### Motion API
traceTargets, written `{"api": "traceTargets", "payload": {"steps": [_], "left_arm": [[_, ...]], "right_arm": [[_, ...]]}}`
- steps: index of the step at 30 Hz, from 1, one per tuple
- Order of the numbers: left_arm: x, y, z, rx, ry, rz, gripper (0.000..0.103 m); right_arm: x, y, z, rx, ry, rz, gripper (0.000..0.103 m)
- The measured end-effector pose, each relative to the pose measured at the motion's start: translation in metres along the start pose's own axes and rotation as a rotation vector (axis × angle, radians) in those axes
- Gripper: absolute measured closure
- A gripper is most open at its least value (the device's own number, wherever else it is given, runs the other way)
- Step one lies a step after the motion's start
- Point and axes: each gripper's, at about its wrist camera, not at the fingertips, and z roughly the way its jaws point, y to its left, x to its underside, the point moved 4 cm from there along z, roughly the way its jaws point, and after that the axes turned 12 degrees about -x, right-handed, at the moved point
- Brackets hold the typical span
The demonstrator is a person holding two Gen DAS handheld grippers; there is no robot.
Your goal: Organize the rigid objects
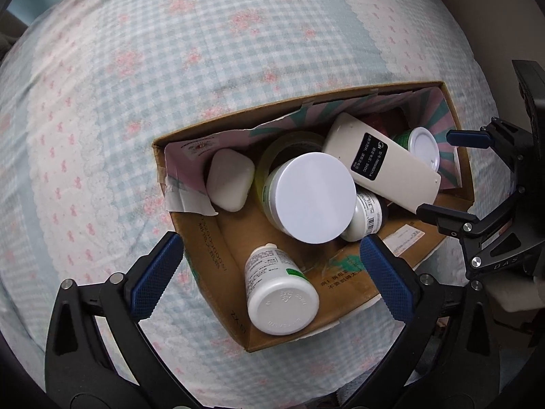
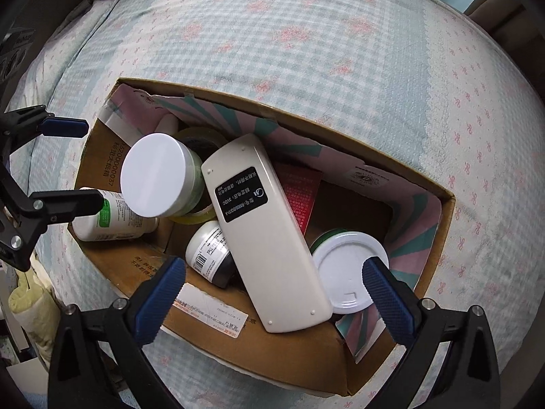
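Note:
A cardboard box (image 1: 340,97) (image 2: 391,364) lies on the bed, filled with rigid objects. Inside lie a white remote control (image 1: 381,167) (image 2: 265,238), a big jar with a white lid (image 1: 315,197) (image 2: 155,179), a white pill bottle (image 1: 277,293) (image 2: 112,221), a small bottle with a barcode (image 1: 366,214) (image 2: 206,248), a green jar with a white lid (image 1: 422,146) (image 2: 347,266), a tape roll (image 1: 282,146) (image 2: 201,136), a white case (image 1: 230,180) and a red box (image 2: 301,194). My left gripper (image 1: 272,272) is open above the box's near end. My right gripper (image 2: 272,293) is open above the remote, holding nothing.
The box rests on a bed cover (image 1: 170,51) (image 2: 306,34) with blue checks and pink flowers. A yellow cloth (image 2: 30,303) lies off the bed's left edge. Each gripper shows in the other's view, my right one (image 1: 442,177) and my left one (image 2: 75,163).

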Motion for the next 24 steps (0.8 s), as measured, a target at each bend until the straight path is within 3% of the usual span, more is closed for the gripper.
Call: {"api": "traceTargets", "payload": {"steps": [4, 12, 15, 19, 24], "left_arm": [[0.003, -0.002, -0.012, -0.042, -0.027, 0.013, 0.000], [0.015, -0.010, -0.041, -0.057, -0.073, 0.000, 0.000], [0.021, -0.014, -0.062, -0.092, -0.126, -0.031, 0.000], [0.024, -0.023, -0.116, -0.117, -0.222, -0.108, 0.000], [0.033, -0.049, -0.209, -0.148, -0.367, -0.186, 0.000]], "right_arm": [[0.003, 0.004, -0.008, 0.003, -0.009, 0.004, 0.000], [0.018, 0.013, -0.033, 0.018, -0.053, -0.018, 0.000], [0.025, 0.017, -0.049, 0.011, -0.078, -0.009, 0.000], [0.037, 0.024, -0.096, 0.005, -0.146, 0.020, 0.000], [0.056, 0.024, -0.191, 0.066, -0.303, 0.088, 0.000]]}}
